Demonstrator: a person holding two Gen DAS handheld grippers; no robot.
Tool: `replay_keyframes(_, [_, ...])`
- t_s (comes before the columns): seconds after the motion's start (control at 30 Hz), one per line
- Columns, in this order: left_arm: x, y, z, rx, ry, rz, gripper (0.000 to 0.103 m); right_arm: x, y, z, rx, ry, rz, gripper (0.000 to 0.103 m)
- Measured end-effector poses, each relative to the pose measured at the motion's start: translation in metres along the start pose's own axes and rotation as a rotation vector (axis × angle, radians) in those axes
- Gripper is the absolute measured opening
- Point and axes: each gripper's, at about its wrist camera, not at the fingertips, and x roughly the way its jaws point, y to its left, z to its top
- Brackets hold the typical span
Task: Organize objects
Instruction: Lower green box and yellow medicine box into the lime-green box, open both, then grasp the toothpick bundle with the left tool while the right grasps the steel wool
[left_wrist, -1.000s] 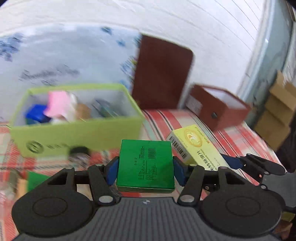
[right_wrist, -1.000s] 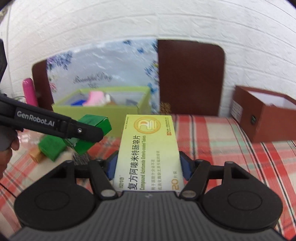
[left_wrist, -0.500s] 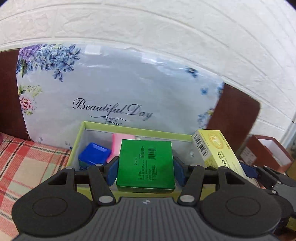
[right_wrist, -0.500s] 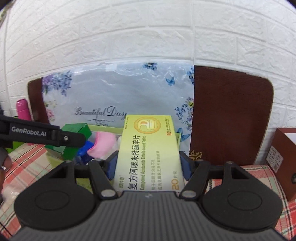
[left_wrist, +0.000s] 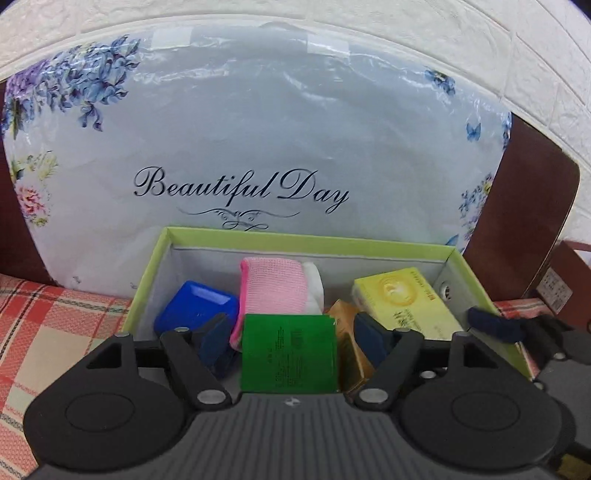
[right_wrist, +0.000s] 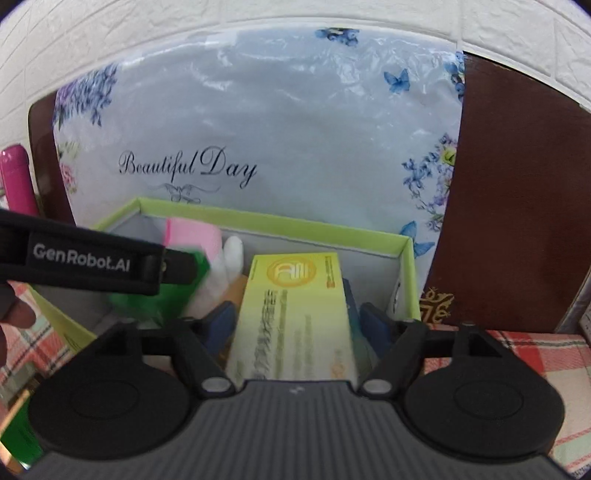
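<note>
A lime-green open box (left_wrist: 306, 242) (right_wrist: 280, 223) stands against a floral "Beautiful Day" bag. Inside it lie a blue container (left_wrist: 195, 308), a pink cloth roll (left_wrist: 273, 286) and an orange packet (left_wrist: 343, 314). My left gripper (left_wrist: 291, 338) is open over the box; the green carton (left_wrist: 290, 352) sits loose between its spread fingers, apart from both pads. My right gripper (right_wrist: 295, 325) is open too; the yellow medicine box (right_wrist: 295, 314) (left_wrist: 402, 299) lies between its fingers, tilted into the box's right side. The left gripper's body (right_wrist: 81, 254) crosses the right wrist view.
The floral bag (left_wrist: 258, 147) and a brown board (right_wrist: 517, 184) stand behind the box against a white brick wall. A red plaid cloth (left_wrist: 44, 325) covers the table. A pink bottle (right_wrist: 14, 177) stands at far left. A brown box edge (left_wrist: 569, 273) shows at right.
Both grippers moved forward and down over the lime-green box, and both opened. The green carton and the yellow medicine box are let go and drop into the box.
</note>
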Motion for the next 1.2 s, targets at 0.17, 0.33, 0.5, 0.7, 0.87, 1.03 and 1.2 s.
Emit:
replay_keyframes(0.17, [-0.011,0.013,-0.004,-0.096,0.029,-0.020,0.077,-0.029,-0.001,-0.006,-0.040,-0.085,-0.037,0.094])
replay_keyframes(0.33, [-0.049,0.014,-0.012,-0.113,0.001,-0.006,0.077,-0.079,-0.010,-0.012,-0.031,-0.192,-0.103,0.101])
replay_keyframes(0.5, [-0.088,0.006,-0.035,-0.106,-0.012,-0.036,0.077,-0.130,-0.027,-0.030,0.058,-0.212,-0.084,0.103])
replay_keyframes(0.7, [-0.127,0.007,-0.084,-0.135,0.006,-0.097,0.077,-0.171,-0.031,-0.078,0.122,-0.136,-0.054,0.103])
replay_keyframes(0.87, [-0.145,0.014,-0.126,-0.139,0.070,-0.101,0.077,-0.176,-0.012,-0.113,0.135,-0.045,0.054,0.099])
replay_keyframes(1.03, [-0.150,0.031,-0.157,-0.153,0.127,-0.081,0.077,-0.165,0.011,-0.120,0.103,-0.003,0.122,0.086])
replay_keyframes(1.2, [-0.153,0.040,-0.166,-0.193,0.132,-0.087,0.077,-0.143,0.023,-0.115,0.131,0.023,0.182,0.073])
